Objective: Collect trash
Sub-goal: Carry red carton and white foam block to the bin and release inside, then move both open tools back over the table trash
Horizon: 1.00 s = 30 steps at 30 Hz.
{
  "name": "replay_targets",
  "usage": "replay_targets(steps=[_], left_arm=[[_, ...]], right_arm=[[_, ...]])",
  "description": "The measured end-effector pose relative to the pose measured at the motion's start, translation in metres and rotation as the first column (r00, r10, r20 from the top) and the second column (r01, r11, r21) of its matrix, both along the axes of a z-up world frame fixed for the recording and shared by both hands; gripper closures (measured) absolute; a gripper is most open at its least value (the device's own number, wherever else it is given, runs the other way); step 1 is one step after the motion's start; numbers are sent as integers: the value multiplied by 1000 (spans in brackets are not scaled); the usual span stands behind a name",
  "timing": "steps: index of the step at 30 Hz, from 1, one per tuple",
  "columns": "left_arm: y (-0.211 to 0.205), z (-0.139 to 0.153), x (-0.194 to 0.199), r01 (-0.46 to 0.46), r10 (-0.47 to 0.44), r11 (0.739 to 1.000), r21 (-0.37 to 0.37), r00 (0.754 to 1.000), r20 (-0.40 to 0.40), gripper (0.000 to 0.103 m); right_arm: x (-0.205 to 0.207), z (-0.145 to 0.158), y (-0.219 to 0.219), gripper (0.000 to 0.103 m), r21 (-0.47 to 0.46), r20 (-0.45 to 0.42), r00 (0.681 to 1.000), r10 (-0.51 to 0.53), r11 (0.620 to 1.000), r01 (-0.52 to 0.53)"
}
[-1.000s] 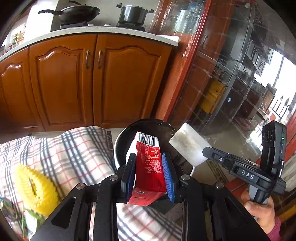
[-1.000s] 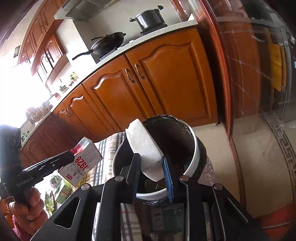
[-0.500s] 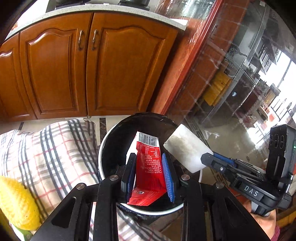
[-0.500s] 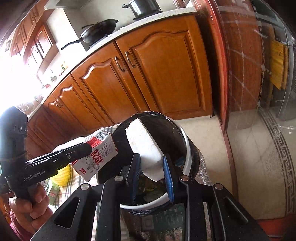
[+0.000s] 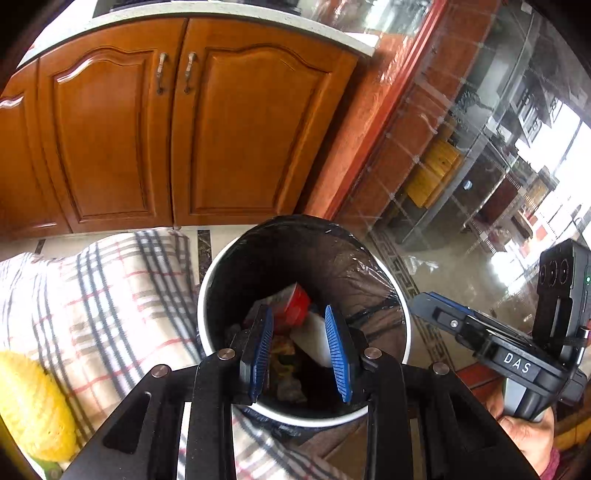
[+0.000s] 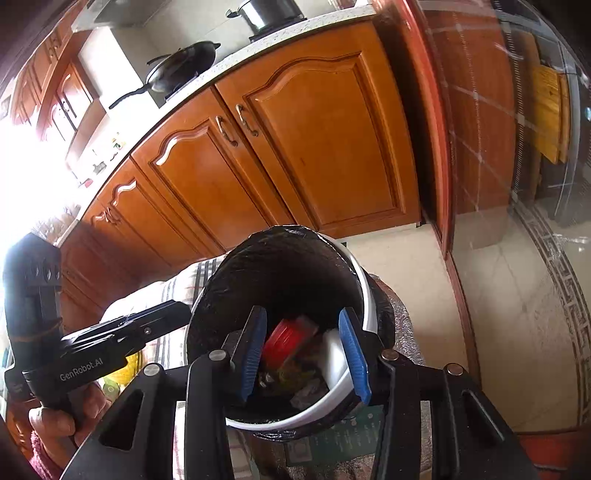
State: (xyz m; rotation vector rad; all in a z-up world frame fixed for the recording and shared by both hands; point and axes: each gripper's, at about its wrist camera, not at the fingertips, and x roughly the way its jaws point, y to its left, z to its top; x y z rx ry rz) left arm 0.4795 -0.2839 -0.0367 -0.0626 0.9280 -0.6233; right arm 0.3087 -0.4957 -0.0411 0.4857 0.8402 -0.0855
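Note:
A white bin with a black liner (image 5: 400, 325) (image 6: 369, 310) stands beside the plaid-covered table. Inside lie a red carton (image 5: 293, 304) (image 6: 288, 338), a white foam block (image 5: 314, 341) (image 6: 334, 354) and other scraps. My left gripper (image 5: 299, 350) is open and empty above the bin's mouth. My right gripper (image 6: 304, 354) is open and empty above the bin too. Each gripper shows from the side in the other's view, the right one (image 5: 480, 339) and the left one (image 6: 110, 332).
A plaid cloth (image 5: 110, 302) covers the table left of the bin. A yellow mesh object (image 5: 33, 402) lies on it at the lower left. Wooden cabinets (image 5: 184, 129) stand behind, with a wok (image 6: 184, 70) and a pot (image 6: 266, 13) on the counter. Glass cabinet doors (image 5: 461, 147) are to the right.
Both grippers have opened. The red carton left the left gripper and the white foam block left the right one. Both now lie in the bin.

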Motion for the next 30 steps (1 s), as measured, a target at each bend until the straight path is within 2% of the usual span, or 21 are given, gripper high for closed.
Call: replay_targets(steps=[3,8,13,17,21,30], left_arm=[[16,4,-13,-25,25,999,-27,1000,12,74],[48,9,-47,-85,88,995,-48,994,71,68],[81,8,-85,-142,147,988,-58,984,97,66],[107,4,-112,-180,185,982,-60,978,96,65],[134,4,-138,-207,213,975,-85,975,70,65],[192,6,-185,-263,269,961,-88,961,64,65]], right_arm=[[-8,2,2,58,20,25,1000,0,1000,0],[-23,3,16,46,54,62,998,5,999,-8],[-37,6,38,45,82,93,995,28,996,-36],[-45,6,58,42,98,107,993,52,993,-62],[-48,3,77,42,105,107,991,78,990,-89],[-54,-8,114,42,142,89,988,123,981,-135]])
